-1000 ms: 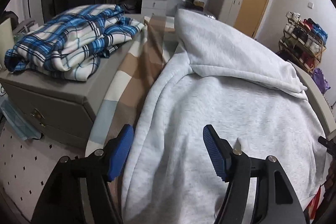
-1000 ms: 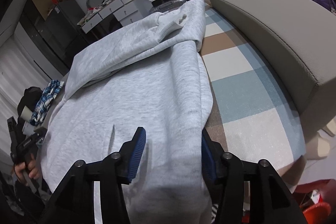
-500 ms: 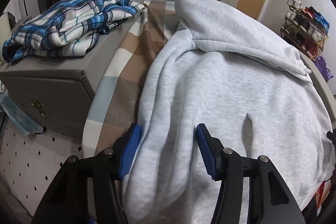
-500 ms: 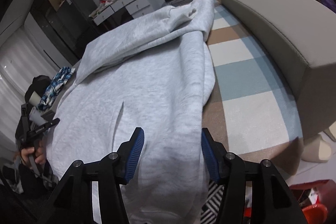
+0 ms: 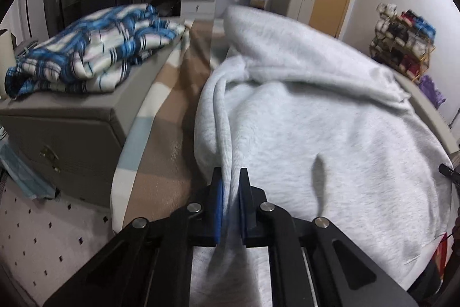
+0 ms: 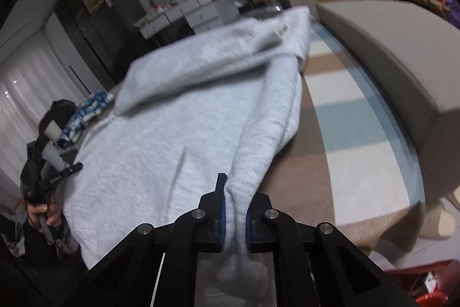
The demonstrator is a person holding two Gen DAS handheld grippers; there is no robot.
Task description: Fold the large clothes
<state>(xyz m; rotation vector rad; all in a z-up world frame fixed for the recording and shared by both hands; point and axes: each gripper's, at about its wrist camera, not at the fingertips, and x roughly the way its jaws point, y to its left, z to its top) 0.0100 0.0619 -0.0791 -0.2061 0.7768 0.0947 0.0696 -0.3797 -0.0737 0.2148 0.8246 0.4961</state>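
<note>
Both near corners are ours: left gripper (image 5: 230,189) and right gripper (image 6: 234,205) have just closed, pinching the grey hoodie (image 5: 330,120); sleeves seem tucked, the fold remains.

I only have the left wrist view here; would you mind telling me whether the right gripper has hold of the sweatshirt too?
Observer: Yes, the right gripper is shut on a bunched fold of the grey sweatshirt, just as the left gripper is on its side.
Operator: Thank you. What lies beside that edge?
Observer: Bare striped bed cover, then a grey padded block.
Operator: Is my own hand visible there?
Observer: Yes, a hand gripping a handle, at the sweatshirt's far edge.
</note>
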